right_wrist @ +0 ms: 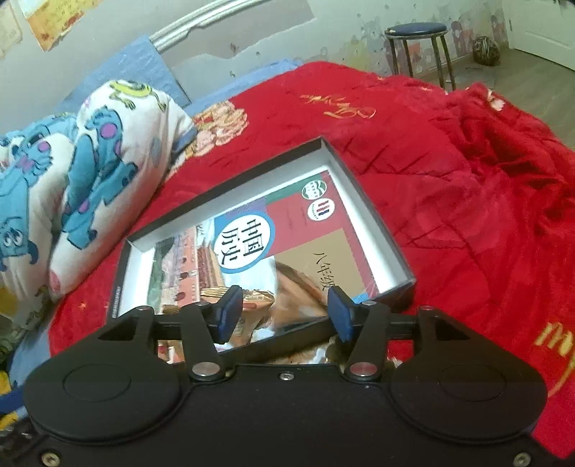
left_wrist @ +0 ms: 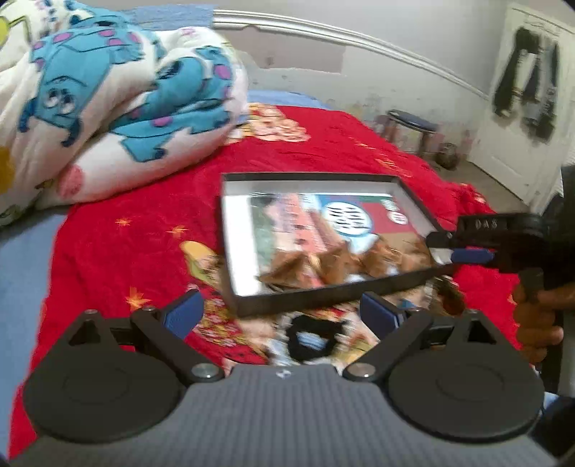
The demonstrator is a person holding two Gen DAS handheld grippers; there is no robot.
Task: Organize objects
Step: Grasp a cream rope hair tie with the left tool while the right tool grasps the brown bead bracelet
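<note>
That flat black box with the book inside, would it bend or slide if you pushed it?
The shallow black cardboard box probably stays fairly stiff, since its thin walls stand straight. On the soft red quilted blanket it would likely drag rather than glide. The glossy textbook lies loose inside, so it may shift.

A red blanket (right_wrist: 449,172) is spread over the bed, a cartoon-printed quilt (left_wrist: 107,107) is bunched at its head, and a stool (right_wrist: 418,46) is seen by the wall (right_wrist: 341,21).
</note>
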